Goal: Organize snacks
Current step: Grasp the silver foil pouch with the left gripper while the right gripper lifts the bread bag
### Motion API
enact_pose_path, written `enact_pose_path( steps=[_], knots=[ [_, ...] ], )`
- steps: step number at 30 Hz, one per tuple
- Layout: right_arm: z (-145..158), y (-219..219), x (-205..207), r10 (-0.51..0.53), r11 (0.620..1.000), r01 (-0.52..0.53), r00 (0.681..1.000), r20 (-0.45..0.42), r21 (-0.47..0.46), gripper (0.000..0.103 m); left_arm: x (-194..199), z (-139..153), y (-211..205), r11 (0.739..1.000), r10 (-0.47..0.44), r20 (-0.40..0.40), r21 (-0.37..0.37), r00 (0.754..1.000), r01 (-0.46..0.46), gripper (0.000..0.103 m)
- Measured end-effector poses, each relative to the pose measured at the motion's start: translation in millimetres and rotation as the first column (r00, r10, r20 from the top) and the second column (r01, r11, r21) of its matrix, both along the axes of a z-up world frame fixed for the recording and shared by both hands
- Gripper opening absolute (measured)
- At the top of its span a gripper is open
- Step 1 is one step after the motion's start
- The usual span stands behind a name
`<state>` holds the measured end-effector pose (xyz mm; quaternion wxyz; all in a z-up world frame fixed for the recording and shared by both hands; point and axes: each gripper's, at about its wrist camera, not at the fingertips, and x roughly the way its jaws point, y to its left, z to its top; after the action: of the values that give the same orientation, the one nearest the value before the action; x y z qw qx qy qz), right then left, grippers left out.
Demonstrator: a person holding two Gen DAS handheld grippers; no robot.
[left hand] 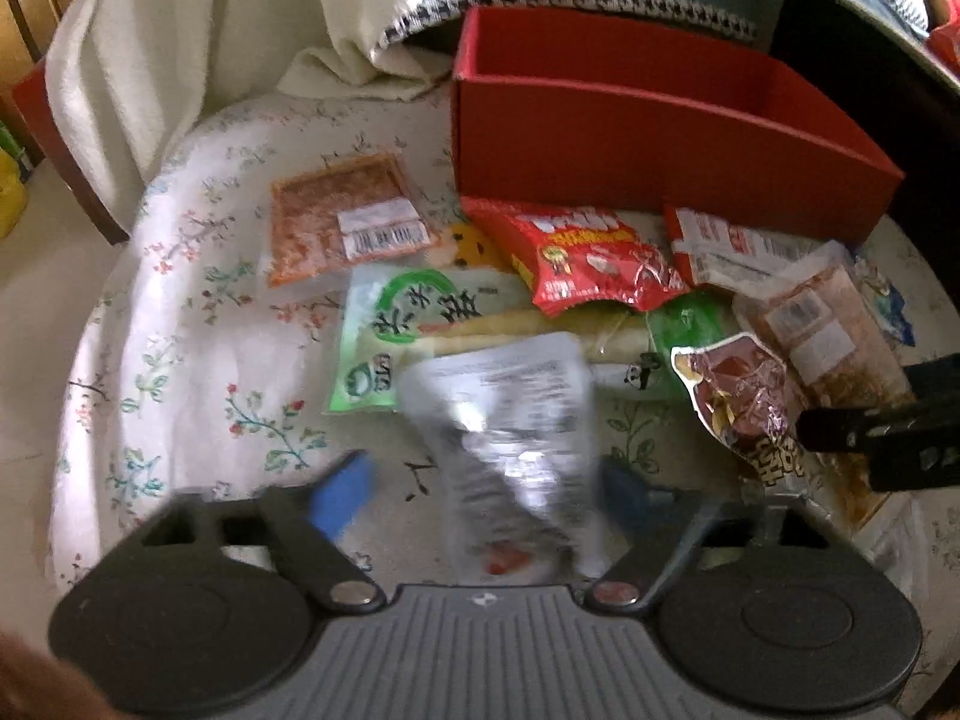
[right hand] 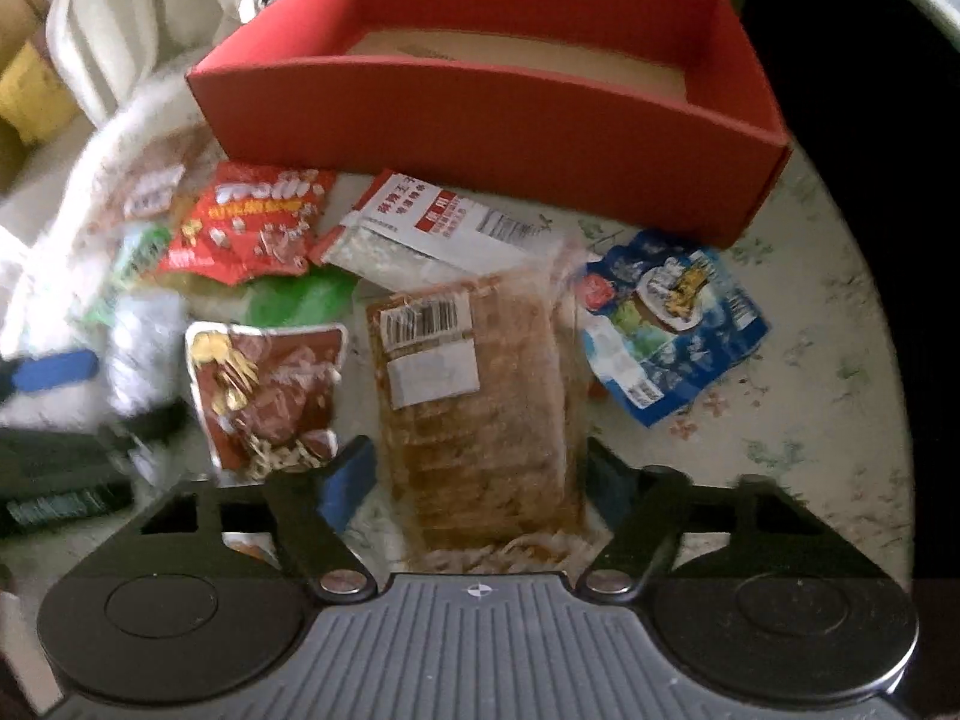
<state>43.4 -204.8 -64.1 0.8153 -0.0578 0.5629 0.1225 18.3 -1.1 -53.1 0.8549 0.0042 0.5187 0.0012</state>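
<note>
Crinkly plastic everywhere on this round table (left hand: 180, 324), draped in a white cloth printed with small flowers. The left gripper (left hand: 480, 480) has its blue-padded jaws partway apart around a shiny silver packet (left hand: 510, 420), blurred; whether the pads actually press it, I cannot tell. The right gripper (right hand: 474, 480) straddles a long clear pack of brown snacks (right hand: 480, 408) with a barcode label, jaws either side and close to its edges, grip unclear. Between them lies a glossy maroon foil pouch (right hand: 264, 390). Farther back, a red crumpled bag (left hand: 594, 258), a green-and-white flat packet (left hand: 408, 330), a square orange pack (left hand: 348, 216), and a blue pouch (right hand: 672, 324) to the right. Behind the pile stands a long red cardboard box (right hand: 492, 114), open on top, pale floor showing, nothing in it that I can make out. White fabric (left hand: 180, 42) hangs behind.
</note>
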Motion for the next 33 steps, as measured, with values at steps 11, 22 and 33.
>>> enact_pose_path(
  steps=[11,22,33],
  knots=[
    [13.4,-15.1,-29.0,-0.055,0.997,0.054,0.998,0.011,0.058,0.052,-16.0,10.3,4.6,0.999,-0.018,-0.014,-0.049,1.000,0.017,0.046],
    [14.9,-15.4,-35.6,-0.063,0.995,0.061,0.998,0.024,0.073,0.048,-28.3,24.0,5.5,0.997,-0.024,0.030,-0.078,0.999,0.026,0.046],
    [-2.6,2.8,-29.4,-0.022,1.000,0.022,1.000,0.011,0.006,0.078,-20.1,4.7,-3.8,0.999,-0.033,-0.014,-0.019,0.999,0.032,0.047]
  ],
)
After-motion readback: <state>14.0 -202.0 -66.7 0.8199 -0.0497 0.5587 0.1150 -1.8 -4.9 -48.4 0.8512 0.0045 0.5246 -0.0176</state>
